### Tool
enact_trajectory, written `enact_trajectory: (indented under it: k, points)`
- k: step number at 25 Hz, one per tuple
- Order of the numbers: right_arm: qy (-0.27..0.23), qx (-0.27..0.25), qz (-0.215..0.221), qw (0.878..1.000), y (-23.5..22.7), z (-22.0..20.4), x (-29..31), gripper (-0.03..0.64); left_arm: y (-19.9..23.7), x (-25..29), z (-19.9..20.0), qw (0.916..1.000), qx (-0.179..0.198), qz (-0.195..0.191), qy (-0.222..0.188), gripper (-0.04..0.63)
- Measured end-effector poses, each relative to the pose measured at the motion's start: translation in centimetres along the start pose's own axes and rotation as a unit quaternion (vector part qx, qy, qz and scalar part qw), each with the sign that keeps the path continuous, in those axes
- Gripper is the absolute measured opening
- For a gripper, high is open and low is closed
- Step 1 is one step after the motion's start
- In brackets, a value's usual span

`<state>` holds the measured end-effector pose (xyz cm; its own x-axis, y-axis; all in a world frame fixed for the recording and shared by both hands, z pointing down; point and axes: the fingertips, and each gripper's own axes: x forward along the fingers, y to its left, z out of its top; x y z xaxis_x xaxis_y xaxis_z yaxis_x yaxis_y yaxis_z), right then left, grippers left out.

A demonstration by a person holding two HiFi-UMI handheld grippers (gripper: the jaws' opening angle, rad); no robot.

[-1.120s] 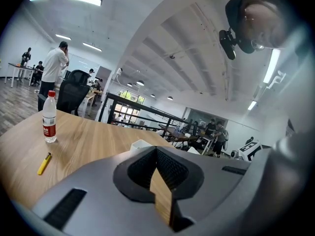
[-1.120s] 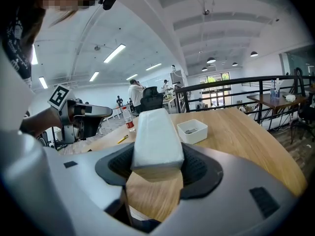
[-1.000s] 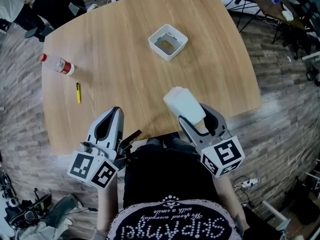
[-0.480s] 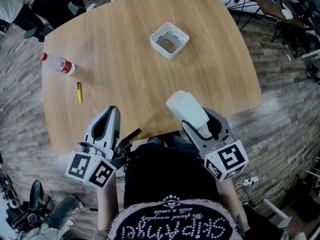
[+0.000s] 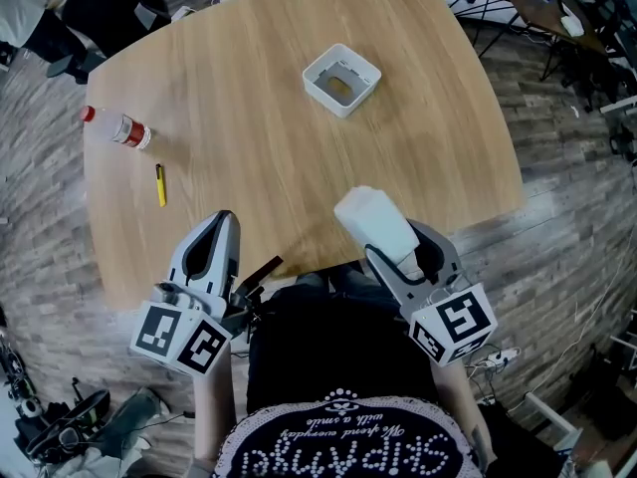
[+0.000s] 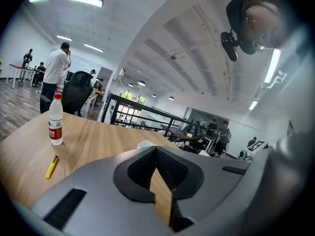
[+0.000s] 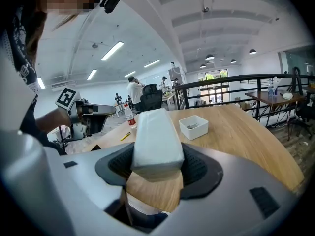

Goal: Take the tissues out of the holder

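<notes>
Right gripper [image 5: 386, 245] jaws hug the tissues [image 5: 373, 223], out of the holder [image 5: 317, 72] up top. The left gripper [image 5: 220, 219] is pinched closed and empty. Next, I think: set them down.

Left hand-held gripper [image 5: 221, 219] jaws together, empty; right hand-held gripper [image 5: 394, 241] clamping tissue pack [image 5: 373, 222].

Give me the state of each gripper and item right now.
Left gripper: shut, empty.
Right gripper: shut on the tissue pack.
Tissue pack: out of the holder, held over the table.
Holder: upright on the table, no tissues inside.
Bottle: upright, capped.
Pen: lying flat on the table.
</notes>
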<state>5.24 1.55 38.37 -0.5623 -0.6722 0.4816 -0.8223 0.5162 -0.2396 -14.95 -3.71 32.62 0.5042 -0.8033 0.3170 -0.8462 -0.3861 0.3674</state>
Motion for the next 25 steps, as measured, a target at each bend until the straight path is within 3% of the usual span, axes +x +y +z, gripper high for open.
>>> enact_trajectory:
  k: [25]
  points:
    - [0.028,0.014,-0.023,0.999,1.5,-1.9,0.6,0.268,0.6,0.7,-0.4,0.9991,0.004,-0.037,0.018,0.006]
